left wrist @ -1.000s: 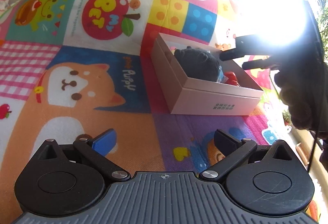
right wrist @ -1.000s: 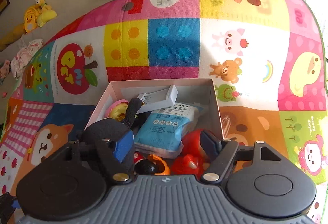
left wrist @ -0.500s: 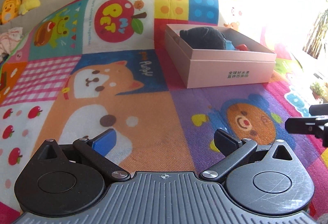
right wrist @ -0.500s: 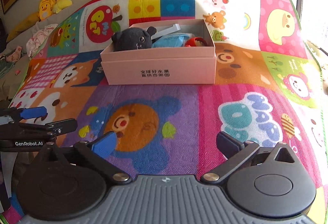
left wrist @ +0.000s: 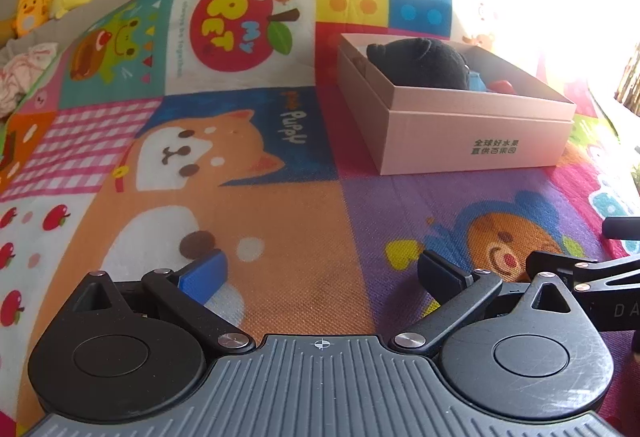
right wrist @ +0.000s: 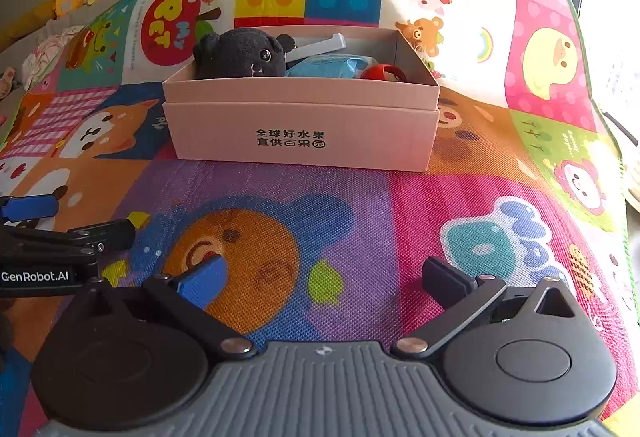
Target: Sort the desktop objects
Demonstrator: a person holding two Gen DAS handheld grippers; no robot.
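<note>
Both grippers have pulled back from the pink box (right wrist: 300, 125) — a second ago the right gripper (right wrist: 322, 277) hung over its contents. Now it sits near, over the play mat (right wrist: 360, 197), fingers spread wide and empty, like the left gripper (left wrist: 320, 273). Farther off, the black plush (right wrist: 240, 55), blue packet (right wrist: 328, 65) and red toy (right wrist: 384, 72) lie in the box — sorting looks finished. Box walls hide anything lower down.
</note>
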